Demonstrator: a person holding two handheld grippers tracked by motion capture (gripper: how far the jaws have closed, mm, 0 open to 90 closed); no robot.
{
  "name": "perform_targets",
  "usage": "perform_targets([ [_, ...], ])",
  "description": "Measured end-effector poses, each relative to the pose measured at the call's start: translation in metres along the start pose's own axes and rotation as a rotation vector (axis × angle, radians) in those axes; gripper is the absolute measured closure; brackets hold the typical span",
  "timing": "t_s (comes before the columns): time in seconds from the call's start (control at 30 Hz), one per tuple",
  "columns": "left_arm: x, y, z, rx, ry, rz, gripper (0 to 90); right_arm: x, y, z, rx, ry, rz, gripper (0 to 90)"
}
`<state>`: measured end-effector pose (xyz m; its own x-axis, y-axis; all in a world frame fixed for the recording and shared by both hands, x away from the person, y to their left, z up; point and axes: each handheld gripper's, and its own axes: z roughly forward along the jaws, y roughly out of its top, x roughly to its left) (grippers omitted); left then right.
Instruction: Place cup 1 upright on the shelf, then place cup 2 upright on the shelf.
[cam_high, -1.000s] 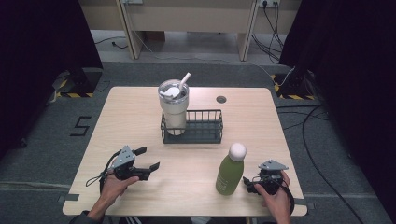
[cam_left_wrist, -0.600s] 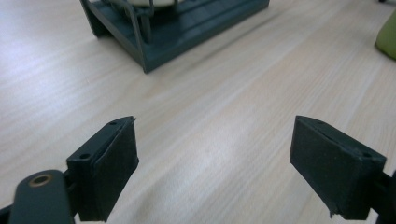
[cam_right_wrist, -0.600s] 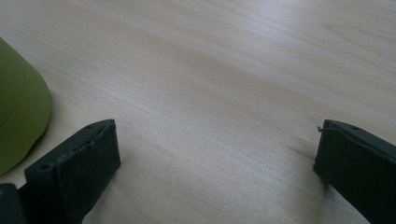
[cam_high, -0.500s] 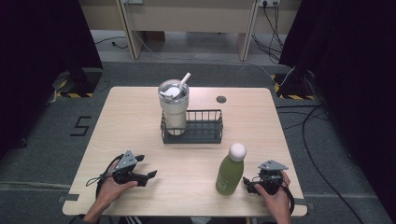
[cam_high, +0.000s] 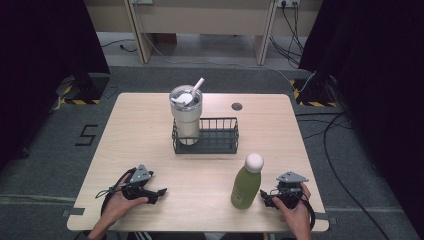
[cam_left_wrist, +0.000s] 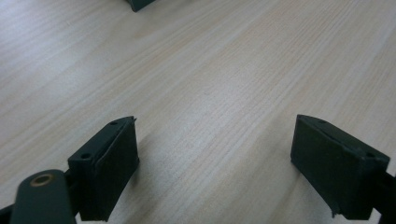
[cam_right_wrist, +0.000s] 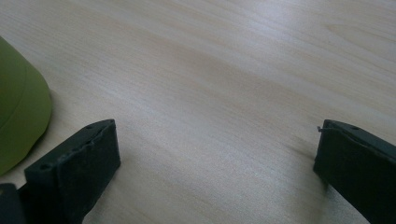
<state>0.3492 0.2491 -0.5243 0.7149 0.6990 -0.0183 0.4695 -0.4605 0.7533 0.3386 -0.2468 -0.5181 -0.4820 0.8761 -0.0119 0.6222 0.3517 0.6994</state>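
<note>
Green bottle (cam_right_wrist: 21, 107) beside wide-spread right claw (cam_right_wrist: 217, 161)

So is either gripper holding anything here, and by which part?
Nothing is held. The left gripper and the right gripper both rest open over bare table; the green bottle stands free beside the right one.

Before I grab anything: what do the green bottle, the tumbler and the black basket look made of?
Green bottle with white round cap: matte coated metal or plastic, no glare; cannot tell which. Pale tumbler with straw: likely steel body, shiny rim, whitish lid. Black basket: thin coated wire, an open see-through grid.
</note>
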Motion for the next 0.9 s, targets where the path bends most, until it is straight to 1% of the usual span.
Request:
perform_targets([
  [0.13,0.0003,0.0,0.0002,0.001,-0.002,-0.006,13.5,0.0001,0.0,0.0,0.0,-0.001,-0.001,0.5],
  [0.57,0.0003,0.0,0.0003,0.002,-0.002,-0.005,13.1,0.0003,-0.0001,0.0,-0.001,-0.002,-0.003,0.6],
  [0.7,0.0002,0.0,0.0003,0.001,-0.002,-0.006,13.0,0.001,-0.0001,-0.0003,0.001,0.001,0.003,0.8],
  [0.73,0.0002,0.0,0.0003,0.002,-0.002,-0.006,13.0,0.0009,-0.0001,-0.0006,0.0,0.001,-0.01,1.0],
  [0.77,0.0003,0.0,0.0003,0.002,-0.002,-0.006,13.0,0.0009,-0.0001,-0.0006,0.0,0.001,-0.01,1.0],
  [0.8,0.0002,0.0,0.0003,0.002,-0.002,-0.006,13.0,0.0009,-0.0002,-0.0008,-0.001,0.003,-0.013,2.0],
  [0.83,0.0003,0.0,0.0003,0.002,-0.002,-0.006,13.0,0.0015,-0.0007,-0.0019,-0.005,0.013,-0.008,5.1],
  [0.87,0.0002,0.0,0.0003,0.001,-0.001,-0.006,13.0,0.0014,-0.0016,-0.0037,-0.024,0.02,-0.013,13.6],
  [0.9,0.0002,0.0,0.0003,0.001,-0.001,-0.005,13.0,0.0014,-0.0016,-0.0037,-0.024,0.02,-0.013,13.6],
])
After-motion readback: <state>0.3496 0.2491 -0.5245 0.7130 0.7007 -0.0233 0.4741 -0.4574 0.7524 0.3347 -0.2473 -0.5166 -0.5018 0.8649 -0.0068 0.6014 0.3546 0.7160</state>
